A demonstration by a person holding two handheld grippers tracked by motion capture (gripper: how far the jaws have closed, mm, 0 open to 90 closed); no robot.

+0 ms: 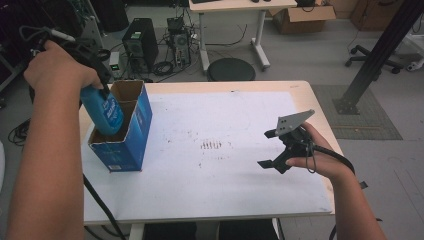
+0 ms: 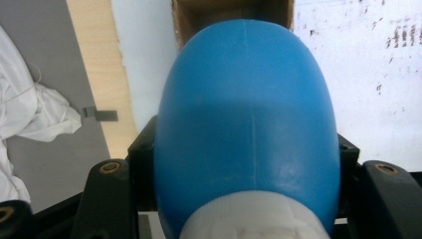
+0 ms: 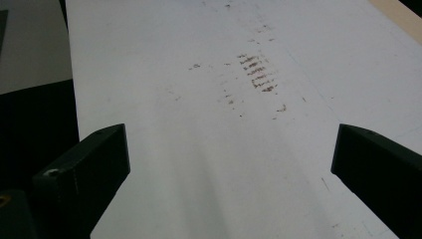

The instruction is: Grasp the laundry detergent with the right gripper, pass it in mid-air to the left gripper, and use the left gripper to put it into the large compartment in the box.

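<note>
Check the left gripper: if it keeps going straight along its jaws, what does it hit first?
Probably the inside of the blue cardboard box. The left gripper is shut on the blue bottle, whose lower end already sits in the box's open top, so the bottle's base would likely meet the box floor first. Depth inside is hidden.
</note>
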